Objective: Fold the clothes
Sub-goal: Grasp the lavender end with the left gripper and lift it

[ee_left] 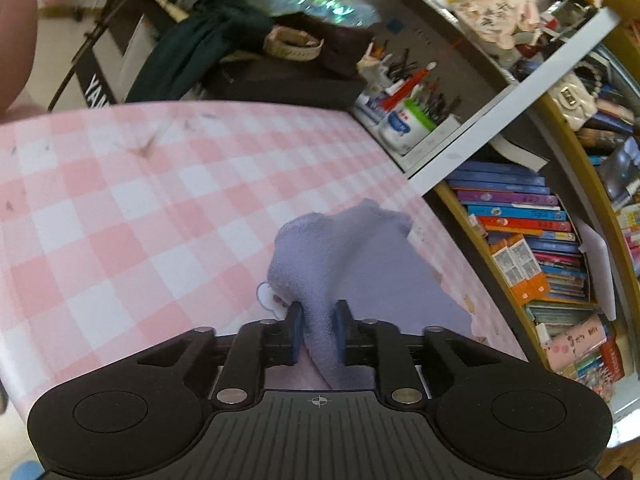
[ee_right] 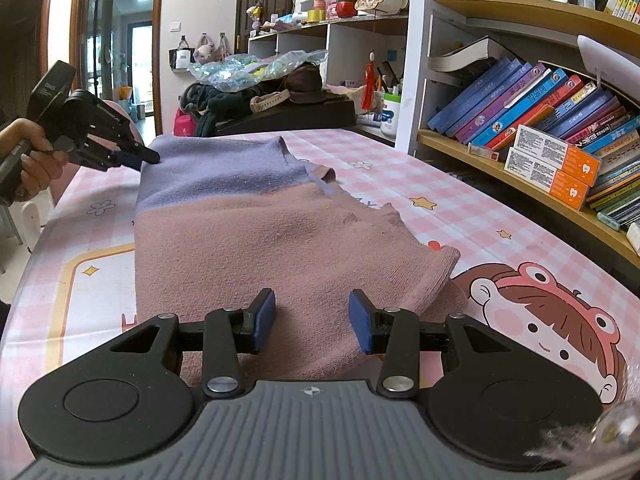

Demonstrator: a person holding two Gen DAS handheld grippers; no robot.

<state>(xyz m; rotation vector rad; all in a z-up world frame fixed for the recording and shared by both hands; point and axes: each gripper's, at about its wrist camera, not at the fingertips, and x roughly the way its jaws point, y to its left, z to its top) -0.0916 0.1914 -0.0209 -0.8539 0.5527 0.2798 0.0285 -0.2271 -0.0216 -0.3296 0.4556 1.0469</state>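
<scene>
A knit garment [ee_right: 260, 240], purple on its far part and dusty pink on its near part, lies folded flat on the pink checked tablecloth [ee_right: 460, 184]. In the left wrist view its purple end [ee_left: 360, 264] rises in a bunched ridge that runs between the blue pads [ee_left: 297, 320], and my left gripper [ee_left: 319, 320] is shut on that ridge. The right wrist view shows that gripper [ee_right: 150, 157] in a person's hand at the garment's far left corner. My right gripper [ee_right: 312, 322] stands open just above the pink near edge, its pads apart and holding nothing.
Bookshelves [ee_right: 520, 120] packed with books run along the table's right side. Behind the table's far edge a dark keyboard [ee_right: 288, 114] carries piled clothes and a plastic bag. A cup of pens and a jar [ee_left: 404, 124] stand by the far right corner.
</scene>
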